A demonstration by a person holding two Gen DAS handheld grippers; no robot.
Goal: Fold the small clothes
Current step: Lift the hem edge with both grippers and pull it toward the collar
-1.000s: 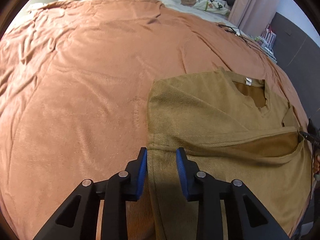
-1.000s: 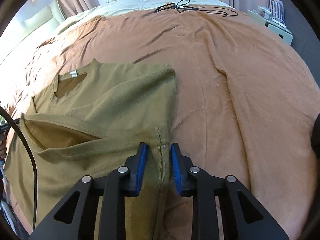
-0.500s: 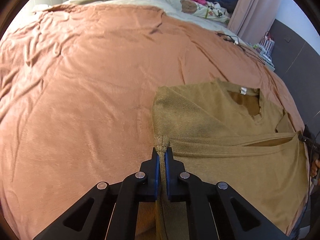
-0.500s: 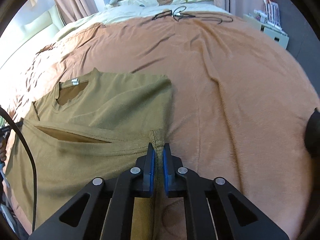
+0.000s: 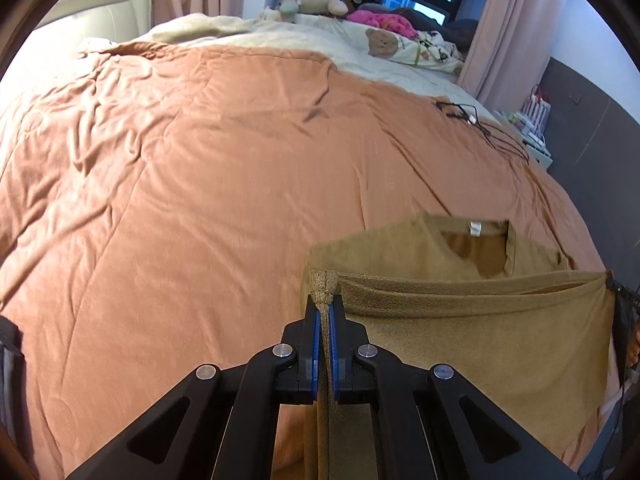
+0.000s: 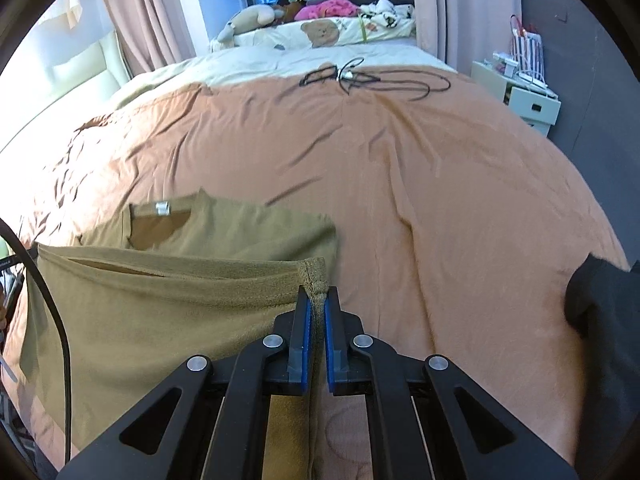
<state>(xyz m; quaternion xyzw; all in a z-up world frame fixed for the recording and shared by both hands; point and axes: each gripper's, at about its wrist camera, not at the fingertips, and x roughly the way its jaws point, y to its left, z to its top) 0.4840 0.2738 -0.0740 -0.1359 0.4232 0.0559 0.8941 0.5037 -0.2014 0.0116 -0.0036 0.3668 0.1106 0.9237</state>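
Note:
An olive-brown T-shirt (image 5: 460, 332) lies on the orange bedspread (image 5: 200, 184), collar and white label at its far end. My left gripper (image 5: 325, 312) is shut on the shirt's left hem corner, which bunches up between the blue pads. My right gripper (image 6: 315, 300) is shut on the shirt's right hem corner (image 6: 314, 276). The hem (image 6: 168, 276) is lifted and stretched taut between both grippers, above the upper part of the shirt (image 6: 240, 228), which lies flat on the bed.
Black cables (image 6: 360, 78) lie on the far part of the bedspread (image 6: 440, 200). Pillows and soft toys (image 6: 316, 16) are piled at the far end. A white bedside cabinet (image 6: 520, 96) stands at the right. A dark cloth (image 6: 600, 312) is at the right edge.
Both grippers closed on the hem corners, then lifted them. The hem now hangs taut above the bed and the view has tilted up toward the far end.

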